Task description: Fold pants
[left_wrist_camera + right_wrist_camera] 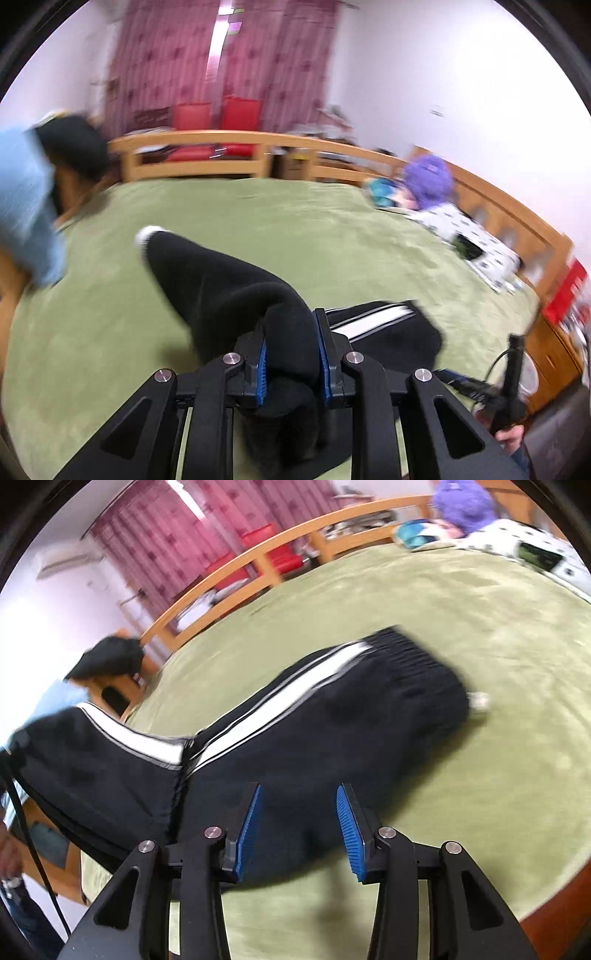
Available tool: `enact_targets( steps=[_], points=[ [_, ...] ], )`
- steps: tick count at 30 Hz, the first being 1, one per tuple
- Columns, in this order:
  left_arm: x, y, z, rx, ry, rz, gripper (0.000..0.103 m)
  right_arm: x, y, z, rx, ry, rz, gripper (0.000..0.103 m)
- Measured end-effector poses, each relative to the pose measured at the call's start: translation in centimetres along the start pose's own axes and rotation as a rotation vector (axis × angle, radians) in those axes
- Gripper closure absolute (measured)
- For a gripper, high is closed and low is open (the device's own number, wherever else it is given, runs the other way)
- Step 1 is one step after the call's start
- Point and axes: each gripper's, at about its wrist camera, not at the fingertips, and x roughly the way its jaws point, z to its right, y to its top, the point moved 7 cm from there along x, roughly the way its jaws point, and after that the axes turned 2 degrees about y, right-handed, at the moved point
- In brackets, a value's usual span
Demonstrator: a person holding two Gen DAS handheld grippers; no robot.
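Observation:
Black track pants (332,716) with a white side stripe lie across a green bed cover (480,664), waistband (413,653) toward the far right. My left gripper (291,325) is shut on a bunched fold of the black pants (207,273), which hang lifted off the bed. In the right wrist view one leg end (92,753) rises up at the left, folded back over the other leg. My right gripper (299,788) hovers over the middle of the pants with its blue pads (251,827) apart and no cloth pinched between them.
A wooden bed rail (221,144) runs along the far edge, with red chairs (236,114) and pink curtains behind it. A purple plush toy (428,181) and a spotted cloth (480,240) lie at the far right. A person's light blue sleeve (22,206) is at the left.

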Motion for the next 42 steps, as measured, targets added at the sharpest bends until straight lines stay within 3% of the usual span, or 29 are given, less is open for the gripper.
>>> enact_targets(
  steps=[2,6,9,11,15,20,23,26,27,28,29,32,34,36,38,41,42],
  points=[
    [2.3,1.8,5.9,0.058,-0.060,-0.011,0.083,-1.4,0.1,2.2,0.023,-0.021,0.017,0.058],
    [6.2,2.3,15.3,0.123,-0.192,-0.064,0.082,-4.0,-0.5,7.2,0.075,-0.087,0.024,0.055],
    [8.3,1.6,20.4,0.151,-0.316,-0.105,0.071,-4.7,-1.0,10.1,0.112,-0.111,0.010,0.054],
    [9.1,1.0,21.4,0.163,-0.310,-0.105,0.051,-4.5,-0.9,11.1,0.135,-0.108,0.001,0.054],
    [10.3,-0.9,19.6,0.189,-0.229,-0.129,0.048,-4.0,-0.1,11.3,0.153,-0.074,0.025,0.054],
    [12.4,-4.6,13.3,0.097,-0.113,-0.224,0.046,-3.1,2.7,9.5,0.143,0.054,0.067,0.051],
    [13.5,-7.3,8.8,0.023,-0.050,-0.287,0.044,-2.1,4.8,7.8,0.135,0.111,0.099,0.039],
    [14.2,-9.9,5.2,-0.051,-0.005,-0.344,0.044,0.0,6.1,7.1,0.106,0.063,0.089,0.035],
    [14.4,-10.8,4.3,-0.072,0.000,-0.364,0.044,1.3,6.2,7.3,0.096,0.006,0.053,0.041],
    [14.5,-11.4,3.6,-0.087,0.003,-0.374,0.044,2.1,6.3,7.2,0.086,-0.011,0.038,0.075],
    [14.4,-12.0,2.9,-0.103,0.006,-0.379,0.044,2.4,6.2,7.1,0.067,-0.014,0.038,0.084],
    [14.2,-13.0,2.0,-0.121,-0.006,-0.376,0.044,-0.8,6.6,6.1,0.018,0.082,0.196,0.086],
    [14.3,-13.4,1.8,-0.142,-0.023,-0.373,0.044,-2.3,6.5,6.1,0.000,0.046,0.266,0.087],
    [14.5,-13.7,1.8,-0.164,-0.060,-0.372,0.044,-1.8,5.9,7.6,0.033,-0.006,0.254,0.087],
    [14.8,-14.1,2.0,-0.185,-0.104,-0.384,0.043,0.7,4.2,10.6,0.109,-0.043,0.169,0.086],
    [15.2,-14.9,2.6,-0.217,-0.160,-0.416,0.040,2.4,2.4,12.9,0.222,-0.012,0.112,0.074],
    [15.3,-15.5,3.1,-0.227,-0.188,-0.434,0.040,2.1,2.3,12.9,0.211,-0.030,0.113,0.061]
  ],
)
